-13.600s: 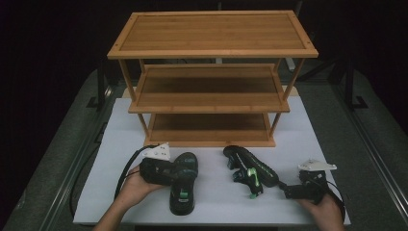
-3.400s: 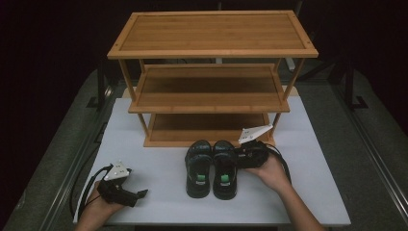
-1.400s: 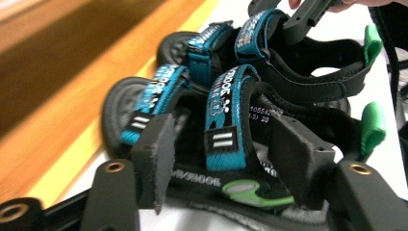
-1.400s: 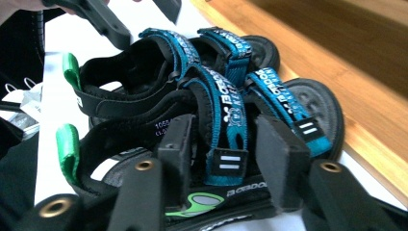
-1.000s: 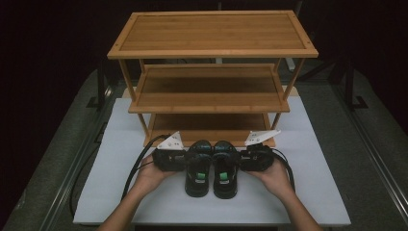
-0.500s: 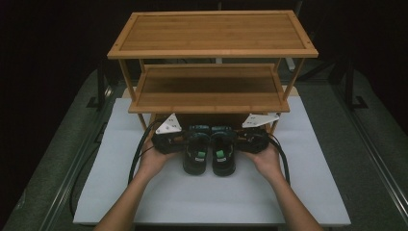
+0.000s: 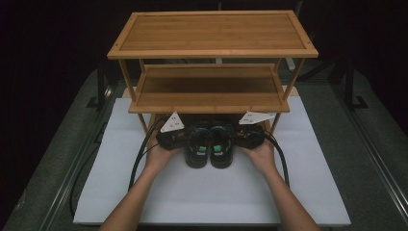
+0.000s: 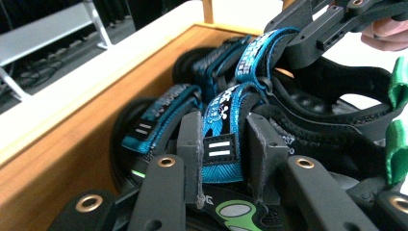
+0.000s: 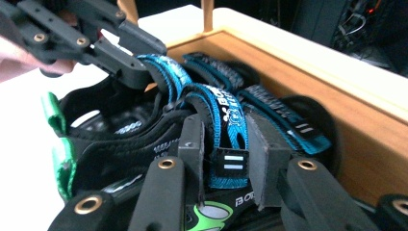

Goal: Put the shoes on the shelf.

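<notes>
Left gripper (image 7: pixel 179 139) clamps the left sandal's (image 7: pixel 197 150) blue strap (image 8: pixel 222 144) — right gripper (image 7: pixel 242 138) likewise the right sandal's (image 7: pixel 222 151) — toes under the bamboo rack's (image 7: pixel 211 50) near edge.

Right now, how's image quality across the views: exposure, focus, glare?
High view: dark surroundings, white table mat bright, black sandals under the bamboo rack shadowed. Left gripper view: blue strap sharp, background soft. Right gripper view: mat blown out at left.
</notes>
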